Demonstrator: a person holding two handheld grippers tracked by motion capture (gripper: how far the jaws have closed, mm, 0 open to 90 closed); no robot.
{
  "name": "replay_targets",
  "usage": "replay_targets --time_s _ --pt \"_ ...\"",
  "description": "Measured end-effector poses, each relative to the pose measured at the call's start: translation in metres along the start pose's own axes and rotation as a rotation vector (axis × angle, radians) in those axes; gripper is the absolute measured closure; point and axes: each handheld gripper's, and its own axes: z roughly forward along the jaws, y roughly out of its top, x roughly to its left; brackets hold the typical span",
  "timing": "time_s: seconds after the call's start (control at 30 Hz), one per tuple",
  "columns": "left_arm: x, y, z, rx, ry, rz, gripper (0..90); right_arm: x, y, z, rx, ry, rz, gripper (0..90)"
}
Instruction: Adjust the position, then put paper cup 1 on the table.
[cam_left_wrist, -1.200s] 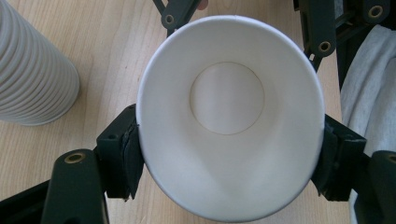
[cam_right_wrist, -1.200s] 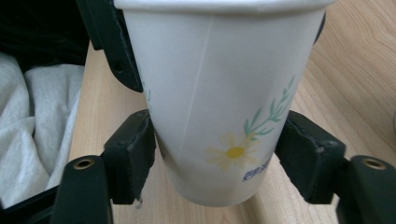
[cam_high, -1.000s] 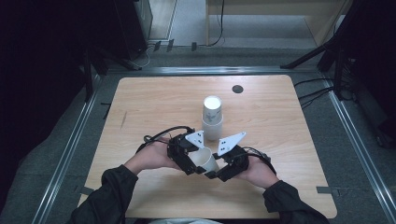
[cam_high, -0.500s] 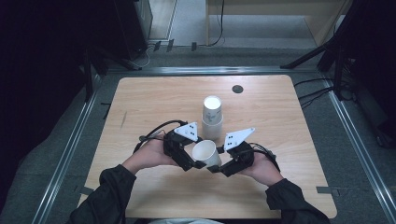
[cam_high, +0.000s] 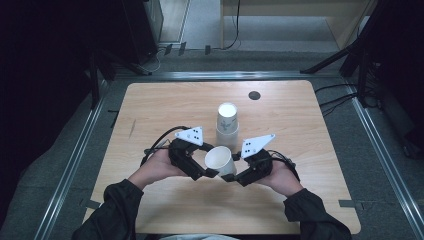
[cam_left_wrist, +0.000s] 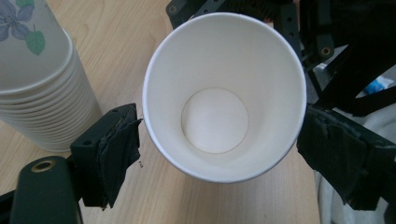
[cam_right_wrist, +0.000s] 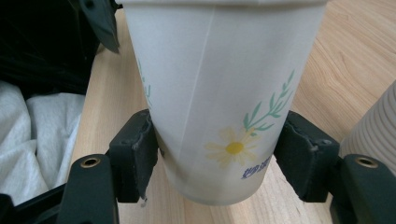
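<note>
Paper cup (cam_high: 220, 160) held above the table (cam_high: 320, 145) near its front edge, just before the cup stack (cam_high: 227, 120). Right gripper (cam_right_wrist: 215, 154) jaws clamped on its lower wall; left gripper (cam_left_wrist: 219, 140) jaws apart, flanking the rim.

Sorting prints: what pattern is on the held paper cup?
White paper cup: yellow daisy, green sprigs; right gripper view.

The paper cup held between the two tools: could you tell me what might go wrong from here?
1. The right tool clamps the paper cup low on its thin wall; squeezing harder could crease it.
2. The left tool brackets the rim, jaws apart on both sides; closing could dent the open mouth.
3. The stack of cups stands close behind; a swing could topple it.
</note>
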Motion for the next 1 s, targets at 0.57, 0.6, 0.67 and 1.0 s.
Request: replay_targets --time_s 0.57,0.6,0.67,1.0 --pt "-0.003 -0.012 -0.001 -0.114 0.043 -0.065 14.0 -0.003 0.011 0.01 -0.034 0.074 0.016 34.3" --pt "-0.003 -0.012 0.0 -0.118 0.046 -0.07 14.0 -0.003 0.011 0.011 -0.037 0.076 0.016 34.3" --pt "-0.004 -0.012 0.0 -0.126 0.047 -0.071 14.3 -0.003 0.012 0.012 -0.035 0.078 0.014 34.3" --pt "-0.007 -0.014 0.002 -0.154 0.047 -0.084 18.8 -0.004 0.014 0.016 -0.025 0.101 0.027 34.3"
